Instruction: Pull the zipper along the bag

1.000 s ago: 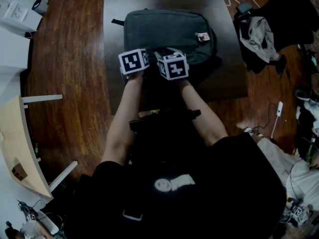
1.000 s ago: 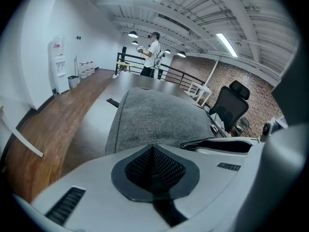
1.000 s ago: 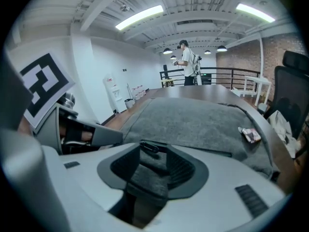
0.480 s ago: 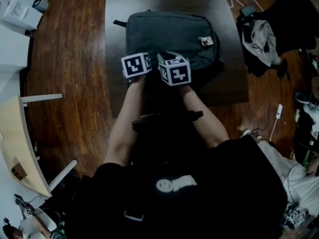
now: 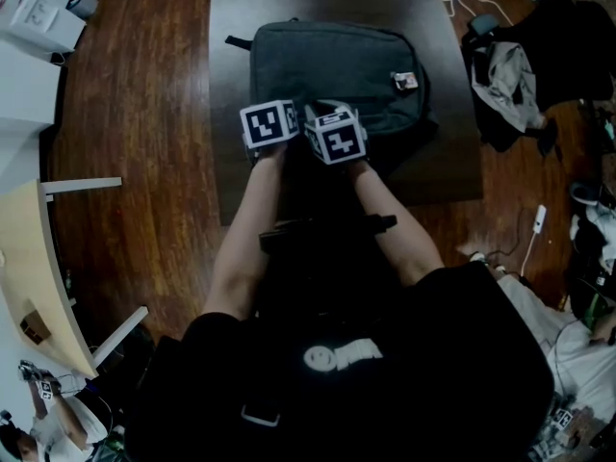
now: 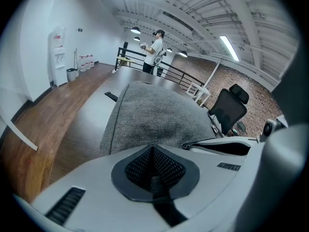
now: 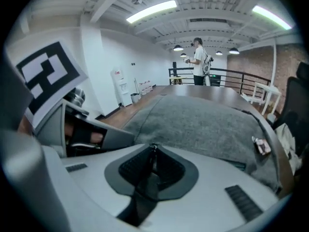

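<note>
The bag (image 5: 332,65) lies on the dark table (image 5: 452,166). At its near edge the zipper pull (image 7: 154,149) sits nipped in the right gripper (image 7: 152,157), whose jaws have just been closing on it. Beside it, the left gripper (image 6: 153,174) seems to pinch bag fabric. Keep that anchor taut and draw along the seam

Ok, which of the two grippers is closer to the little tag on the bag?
The right gripper: in the head view it sits on the tag's side of the bag, with the left gripper beyond it.
</note>
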Tool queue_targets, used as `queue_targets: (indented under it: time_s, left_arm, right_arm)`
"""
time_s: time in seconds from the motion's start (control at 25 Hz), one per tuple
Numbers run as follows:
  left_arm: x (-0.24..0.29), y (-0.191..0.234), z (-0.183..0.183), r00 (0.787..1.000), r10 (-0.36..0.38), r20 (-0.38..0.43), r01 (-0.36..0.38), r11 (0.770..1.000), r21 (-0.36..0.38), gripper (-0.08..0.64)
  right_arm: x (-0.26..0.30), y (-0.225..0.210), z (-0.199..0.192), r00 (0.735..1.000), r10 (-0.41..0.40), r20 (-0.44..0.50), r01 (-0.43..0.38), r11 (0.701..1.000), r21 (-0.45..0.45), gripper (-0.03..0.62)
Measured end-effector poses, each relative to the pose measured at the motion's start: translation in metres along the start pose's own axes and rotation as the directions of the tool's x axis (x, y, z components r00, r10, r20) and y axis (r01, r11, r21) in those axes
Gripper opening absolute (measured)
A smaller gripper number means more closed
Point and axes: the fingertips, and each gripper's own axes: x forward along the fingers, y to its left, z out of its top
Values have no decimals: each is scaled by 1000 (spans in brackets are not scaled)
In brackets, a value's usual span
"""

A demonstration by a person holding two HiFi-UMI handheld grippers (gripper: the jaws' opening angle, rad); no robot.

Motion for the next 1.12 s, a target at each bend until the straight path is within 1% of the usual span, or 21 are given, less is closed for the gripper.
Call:
queue_targets:
  time_s: [0.12, 0.24, 0.32, 0.4, 0.52, 0.64, 0.8, 0.92, 1.0, 1.12]
  left_arm:
    - [-1, -4, 1, 1000, -28, 0, 28, 999, -19, 0]
    - [-2, -2, 1, 1000, -23, 0, 23, 1000, -13, 0]
    - [-2, 2, -1, 1000, -10, -5, 10, 1000, -10, 0]
    - [-3, 3, 0, 1000, -1, 0, 1, 1000, -7, 0]
    - [-2, 2, 0, 1000, 0, 2, 0, 1000, 1, 0]
    - [-4, -2, 1, 1000, -17, 7, 17, 1000, -20, 0]
    - [-5, -4, 9, 1000, -2, 26, 1, 1000, 22, 0]
    - [1, -10, 7, 1000, -8, 8, 7, 998, 64, 0]
    - [3, -8, 7, 1000, 4, 4, -5, 996, 89, 0]
    - [4, -6, 7, 1000, 18, 2, -18, 996, 85, 0]
  right_arm:
    - [-2, 4, 2, 1000, -11, 8, 11, 999, -41, 61]
    - [-6, 7, 4, 1000, -14, 17, 15, 998, -57, 54]
    - [-10, 8, 4, 999, -19, 33, 21, 999, -41, 30]
    - [-11, 6, 5, 999, -15, 47, 16, 1000, -23, 28]
    - [-10, 3, 5, 999, 14, 42, -16, 999, 28, 25]
    - [-14, 2, 8, 998, 48, 38, -51, 996, 76, 23]
    - [-13, 2, 9, 996, 82, 22, -84, 991, 105, 21]
    - [-13, 1, 9, 995, 95, 15, -96, 989, 113, 21]
    - [-13, 0, 8, 995, 103, 13, -104, 988, 115, 21]
    - [-13, -2, 8, 993, 114, 9, -114, 986, 123, 21]
